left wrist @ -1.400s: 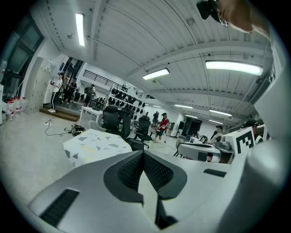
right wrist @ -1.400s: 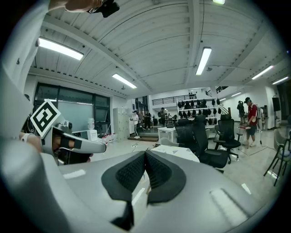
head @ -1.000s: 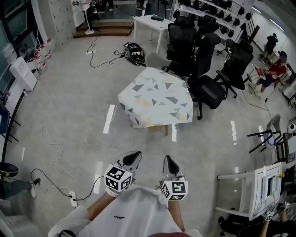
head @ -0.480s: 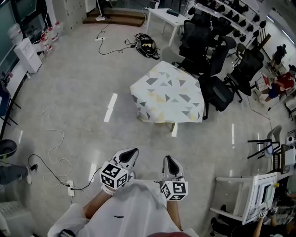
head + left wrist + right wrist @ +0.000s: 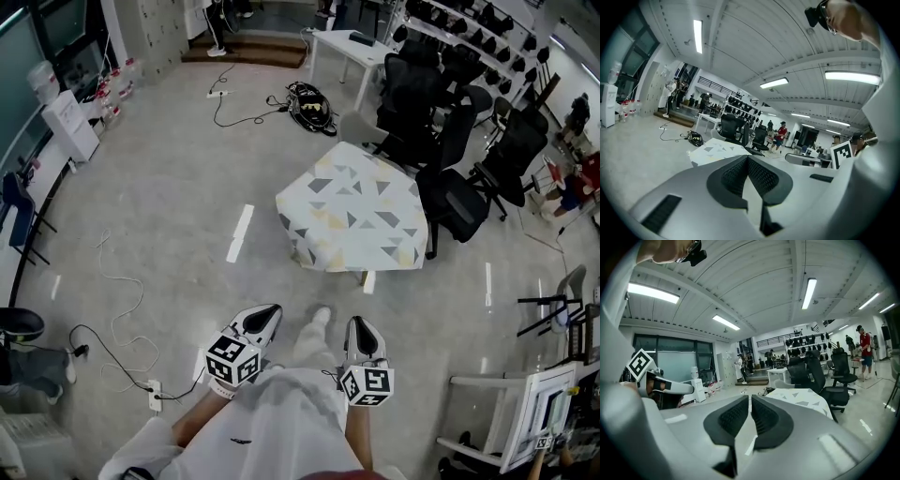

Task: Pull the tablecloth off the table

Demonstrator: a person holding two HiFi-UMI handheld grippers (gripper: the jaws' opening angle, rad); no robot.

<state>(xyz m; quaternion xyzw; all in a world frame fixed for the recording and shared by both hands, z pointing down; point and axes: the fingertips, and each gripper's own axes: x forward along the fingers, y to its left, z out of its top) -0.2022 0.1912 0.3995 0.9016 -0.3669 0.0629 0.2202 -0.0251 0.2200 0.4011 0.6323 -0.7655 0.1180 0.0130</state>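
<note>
The tablecloth (image 5: 361, 211), white with grey and yellow triangles, drapes over a small table in the middle of the floor. It hangs down on all visible sides and hides the tabletop. It also shows ahead in the left gripper view, tablecloth (image 5: 717, 150), and in the right gripper view, tablecloth (image 5: 802, 397). My left gripper (image 5: 266, 316) and right gripper (image 5: 361, 328) are held side by side close to my body, well short of the table. Both point toward it, jaws shut with nothing between them, as the left gripper (image 5: 747, 158) and right gripper (image 5: 750, 397) also show in their own views.
Several black office chairs (image 5: 450, 141) crowd the table's far and right sides. A black bag (image 5: 311, 105) and cables lie on the floor behind it. A power strip (image 5: 154, 394) with cords lies at my left. A white folding table (image 5: 511, 412) stands at the right.
I have walked toward the table: it sits lower and larger in the head view. Both grippers travelled with me, still shut. A foot now shows between them.
</note>
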